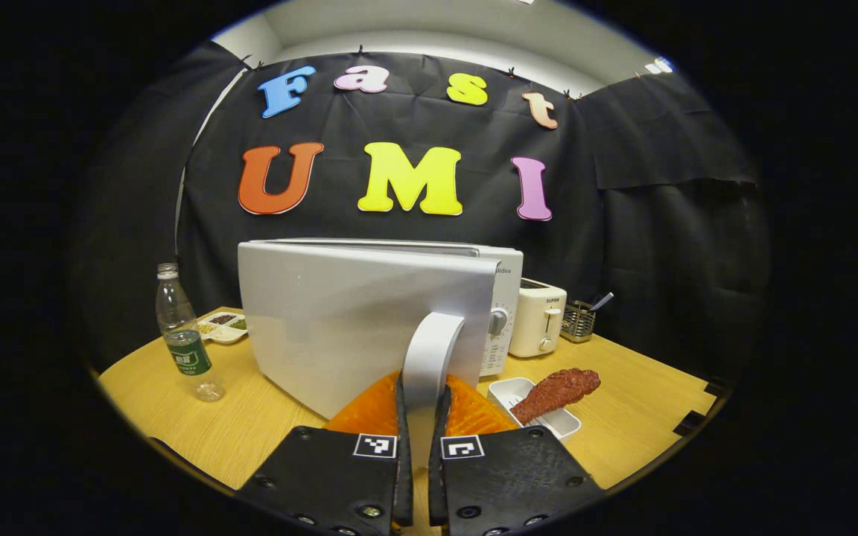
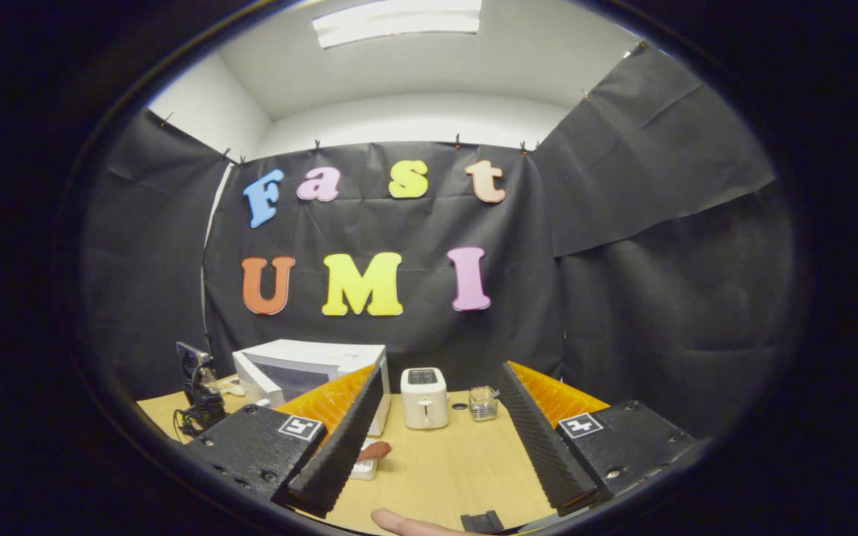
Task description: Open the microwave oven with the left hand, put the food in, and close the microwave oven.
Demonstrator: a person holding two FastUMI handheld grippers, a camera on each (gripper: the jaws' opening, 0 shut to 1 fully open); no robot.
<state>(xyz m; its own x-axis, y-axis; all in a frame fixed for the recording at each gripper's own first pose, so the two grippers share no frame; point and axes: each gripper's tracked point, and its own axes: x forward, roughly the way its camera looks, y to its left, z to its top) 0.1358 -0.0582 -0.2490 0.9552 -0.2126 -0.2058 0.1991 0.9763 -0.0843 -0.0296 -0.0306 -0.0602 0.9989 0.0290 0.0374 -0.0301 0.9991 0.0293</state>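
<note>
The white microwave [image 1: 502,298] stands mid-table with its silver door [image 1: 339,320] swung partly open toward me. My left gripper [image 1: 421,428] is shut on the door's curved handle [image 1: 433,350], one finger on each side. The food, a reddish-brown meat piece [image 1: 557,391], lies across a white tray [image 1: 564,426] to the right of the microwave. In the right gripper view, my right gripper [image 2: 440,447] hangs open and holds nothing, well back from the microwave [image 2: 325,361]. The food [image 2: 375,450] lies just past its left finger. The left gripper [image 2: 196,391] is seen at the door [image 2: 258,383].
A clear water bottle [image 1: 185,335] and a small divided dish [image 1: 222,325] sit left of the microwave. A cream toaster [image 1: 537,316] and a wire holder [image 1: 578,320] stand to its right. A fingertip [image 2: 407,525] and a black block [image 2: 481,521] lie at the near table edge.
</note>
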